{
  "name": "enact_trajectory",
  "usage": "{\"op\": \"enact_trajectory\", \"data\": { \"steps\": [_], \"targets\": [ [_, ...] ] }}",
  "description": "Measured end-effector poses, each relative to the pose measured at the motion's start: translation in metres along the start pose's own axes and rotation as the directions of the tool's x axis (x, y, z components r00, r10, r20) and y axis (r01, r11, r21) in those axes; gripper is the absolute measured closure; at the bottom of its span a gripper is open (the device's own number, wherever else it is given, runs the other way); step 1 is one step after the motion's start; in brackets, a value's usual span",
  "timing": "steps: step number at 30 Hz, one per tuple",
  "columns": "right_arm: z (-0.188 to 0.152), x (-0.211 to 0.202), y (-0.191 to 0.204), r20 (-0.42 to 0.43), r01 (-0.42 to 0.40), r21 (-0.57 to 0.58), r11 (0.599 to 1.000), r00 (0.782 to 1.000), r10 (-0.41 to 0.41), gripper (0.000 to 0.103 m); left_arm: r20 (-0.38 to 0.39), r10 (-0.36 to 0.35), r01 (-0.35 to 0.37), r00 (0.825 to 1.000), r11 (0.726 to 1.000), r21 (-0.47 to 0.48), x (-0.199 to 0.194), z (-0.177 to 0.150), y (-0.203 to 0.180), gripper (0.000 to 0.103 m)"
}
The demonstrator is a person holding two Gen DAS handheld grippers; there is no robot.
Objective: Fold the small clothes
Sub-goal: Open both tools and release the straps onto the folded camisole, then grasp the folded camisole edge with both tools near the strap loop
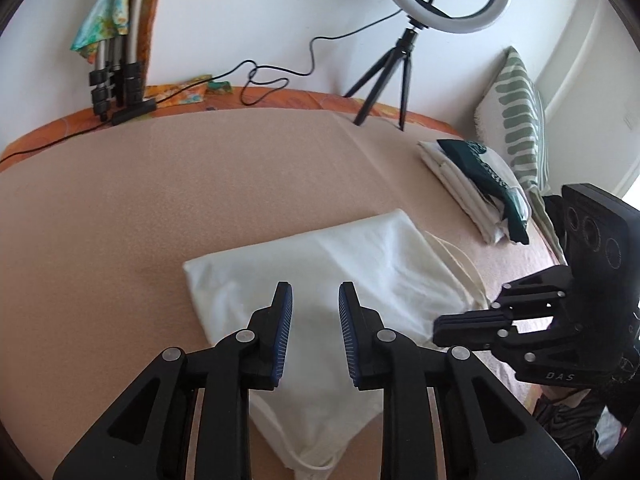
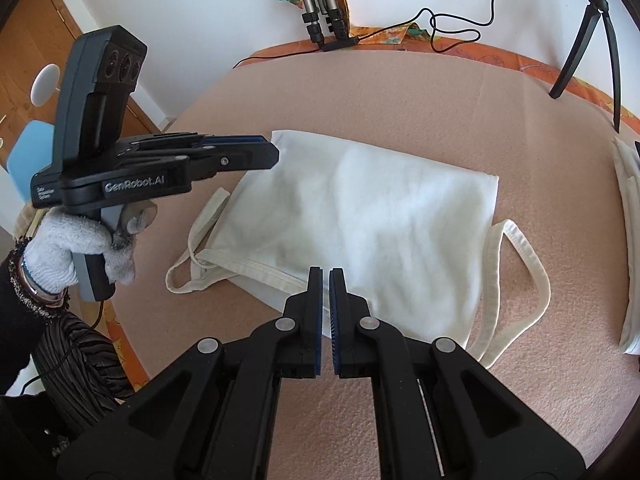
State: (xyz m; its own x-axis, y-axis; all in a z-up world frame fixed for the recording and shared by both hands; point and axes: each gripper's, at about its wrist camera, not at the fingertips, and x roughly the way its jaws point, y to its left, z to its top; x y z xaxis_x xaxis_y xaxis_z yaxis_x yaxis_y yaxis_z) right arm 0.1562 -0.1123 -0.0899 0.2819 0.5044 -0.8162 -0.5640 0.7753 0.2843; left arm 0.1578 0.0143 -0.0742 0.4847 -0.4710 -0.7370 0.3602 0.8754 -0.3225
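Note:
A cream tank top (image 2: pixel 360 216) lies folded in a rough rectangle on the beige cloth-covered table (image 2: pixel 400 92). Its straps stick out at the left (image 2: pixel 192 276) and right (image 2: pixel 528 264). It also shows in the left wrist view (image 1: pixel 328 280). My left gripper (image 1: pixel 315 296) is open and empty, hovering over the garment; it also shows in the right wrist view (image 2: pixel 272 152). My right gripper (image 2: pixel 325 276) is nearly shut with nothing between its pads, just above the garment's near hem. In the left wrist view it (image 1: pixel 440 330) sits at the garment's right edge.
A stack of folded clothes (image 1: pixel 476 188) lies at the far right beside a striped pillow (image 1: pixel 516 116). A ring light on a tripod (image 1: pixel 400 56) stands at the back. Folded tripods (image 1: pixel 116 80) and a black cable (image 1: pixel 260 80) are at the back left.

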Motion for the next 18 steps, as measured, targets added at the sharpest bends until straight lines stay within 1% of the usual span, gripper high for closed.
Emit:
{"op": "enact_trajectory", "data": {
  "steps": [2, 4, 6, 8, 9, 12, 13, 14, 15, 16, 17, 18],
  "targets": [
    [0.001, 0.0, -0.004, 0.003, 0.018, 0.02, 1.0, 1.0, -0.019, 0.099, -0.024, -0.016, 0.018, 1.0, 0.998, 0.057, 0.008, -0.002, -0.017, 0.081],
    [0.002, -0.002, -0.013, 0.008, 0.04, 0.058, 0.998, 0.999, -0.04, 0.099, -0.077, 0.003, 0.006, 0.997, 0.994, 0.109, 0.019, -0.007, -0.027, 0.081],
    [0.001, -0.006, -0.026, 0.002, 0.047, 0.109, 0.993, 0.999, -0.048, 0.097, -0.119, 0.016, -0.001, 0.993, 0.992, 0.125, 0.024, -0.017, -0.026, 0.081],
    [-0.004, -0.006, -0.038, -0.023, 0.06, 0.155, 0.986, 0.998, -0.057, 0.092, -0.133, 0.026, -0.008, 0.991, 0.991, 0.132, 0.02, -0.029, -0.021, 0.081],
    [-0.009, -0.005, -0.043, -0.043, 0.059, 0.172, 0.983, 0.998, -0.053, 0.092, -0.132, 0.021, -0.003, 0.991, 0.991, 0.135, 0.014, -0.035, -0.02, 0.081],
    [-0.027, -0.013, -0.053, -0.071, 0.021, 0.216, 0.976, 0.997, -0.006, 0.092, -0.155, 0.029, -0.005, 0.987, 0.988, 0.153, -0.001, -0.048, -0.018, 0.081],
    [-0.031, -0.016, -0.053, -0.077, 0.024, 0.217, 0.976, 0.997, -0.007, 0.091, -0.165, 0.032, -0.005, 0.986, 0.988, 0.157, -0.006, -0.052, -0.016, 0.081],
    [-0.036, -0.02, -0.054, -0.085, 0.032, 0.217, 0.976, 0.996, -0.014, 0.088, -0.175, 0.037, -0.009, 0.984, 0.987, 0.157, -0.01, -0.055, -0.014, 0.081],
    [-0.037, -0.023, -0.055, -0.092, 0.033, 0.221, 0.975, 0.996, -0.013, 0.082, -0.177, 0.041, -0.013, 0.983, 0.988, 0.155, -0.014, -0.056, -0.012, 0.081],
    [-0.039, -0.028, -0.055, -0.087, 0.029, 0.223, 0.974, 0.996, -0.01, 0.079, -0.18, 0.041, -0.014, 0.983, 0.989, 0.146, -0.018, -0.057, -0.009, 0.081],
    [-0.04, -0.034, -0.056, -0.078, 0.033, 0.217, 0.976, 0.997, -0.016, 0.071, -0.177, 0.043, -0.02, 0.983, 0.991, 0.13, -0.023, -0.055, -0.005, 0.081],
    [-0.039, -0.041, -0.055, -0.065, 0.053, 0.21, 0.976, 0.997, -0.04, 0.064, -0.162, 0.043, -0.025, 0.986, 0.994, 0.109, -0.027, -0.052, -0.001, 0.081]
  ]
}}
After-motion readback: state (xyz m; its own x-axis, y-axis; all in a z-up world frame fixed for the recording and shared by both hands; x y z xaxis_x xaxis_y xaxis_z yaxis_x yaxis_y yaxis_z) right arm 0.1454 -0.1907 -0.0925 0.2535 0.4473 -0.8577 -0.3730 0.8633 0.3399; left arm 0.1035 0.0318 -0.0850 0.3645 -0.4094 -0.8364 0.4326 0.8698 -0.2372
